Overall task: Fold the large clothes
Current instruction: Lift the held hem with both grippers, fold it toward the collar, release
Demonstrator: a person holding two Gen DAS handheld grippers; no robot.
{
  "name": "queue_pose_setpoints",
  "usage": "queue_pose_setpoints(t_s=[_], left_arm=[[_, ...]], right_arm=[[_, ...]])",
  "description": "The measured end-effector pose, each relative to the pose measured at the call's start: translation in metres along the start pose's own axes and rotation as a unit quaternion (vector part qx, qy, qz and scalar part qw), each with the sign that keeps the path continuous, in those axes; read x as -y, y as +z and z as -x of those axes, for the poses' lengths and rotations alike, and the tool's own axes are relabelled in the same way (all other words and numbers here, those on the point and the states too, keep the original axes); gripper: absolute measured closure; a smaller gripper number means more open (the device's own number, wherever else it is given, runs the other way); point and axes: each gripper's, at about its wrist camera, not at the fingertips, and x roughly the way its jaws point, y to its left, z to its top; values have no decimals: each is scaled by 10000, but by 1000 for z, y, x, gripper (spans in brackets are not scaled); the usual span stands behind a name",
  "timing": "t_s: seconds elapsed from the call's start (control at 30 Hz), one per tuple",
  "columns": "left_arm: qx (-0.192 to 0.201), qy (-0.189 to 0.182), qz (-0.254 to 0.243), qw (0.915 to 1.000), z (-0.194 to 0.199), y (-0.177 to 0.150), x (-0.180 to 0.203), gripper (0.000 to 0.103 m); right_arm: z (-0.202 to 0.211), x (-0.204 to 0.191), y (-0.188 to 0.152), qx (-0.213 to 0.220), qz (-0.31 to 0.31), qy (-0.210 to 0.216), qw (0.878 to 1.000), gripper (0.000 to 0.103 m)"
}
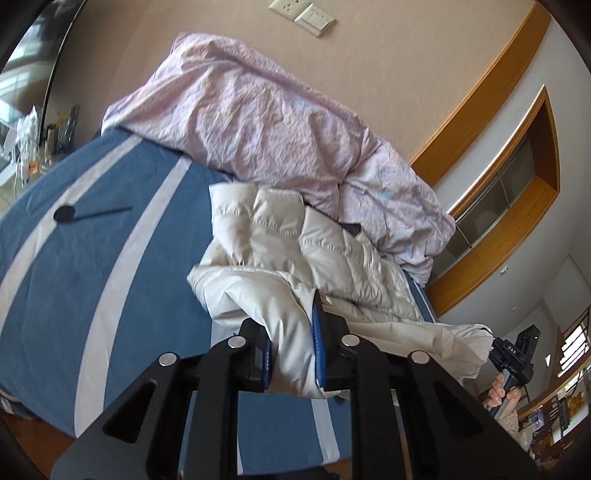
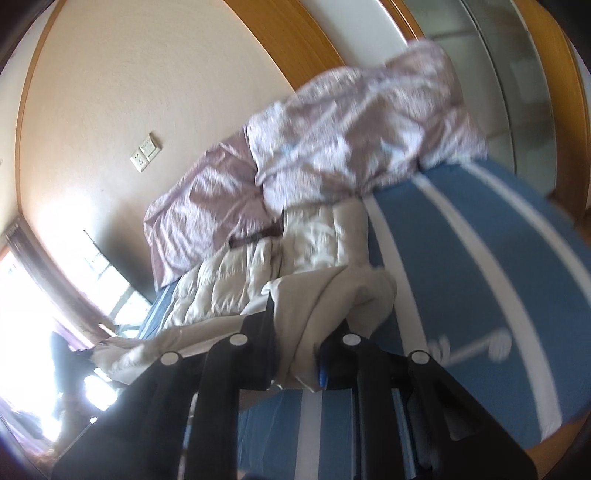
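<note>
where fingers (image 1: 322, 332) clamp: cream jacket (image 1: 295, 243)

Home bedroom. Bed (image 1: 92, 258) lying under blue sheet with pale stripes, filling most of both views. Crumpled lilac duvet (image 1: 258, 122) sitting heaped at far end against beige wall. Socket and switch plates (image 1: 303, 13) showing on that wall. Wooden trim (image 1: 480, 92) running along the wall, framing glazed recess (image 1: 498, 192). Cluttered dresser with mirror (image 1: 33, 122) standing beside bed. Daylight pouring through window (image 2: 44, 295).
</note>
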Motion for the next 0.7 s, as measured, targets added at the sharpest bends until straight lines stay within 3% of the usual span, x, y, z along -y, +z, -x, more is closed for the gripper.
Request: queue_pose_setpoints(t_s=[0.4,0.7], left_arm=[[553,146,25,9984,-37,70,10,87],[853,483,254,9949,-98,127,8,87]], right_arm=[[-54,-39,68,719,319,-550,9954,86],[-142,-63,114,1118,688,-1436,9809,85]])
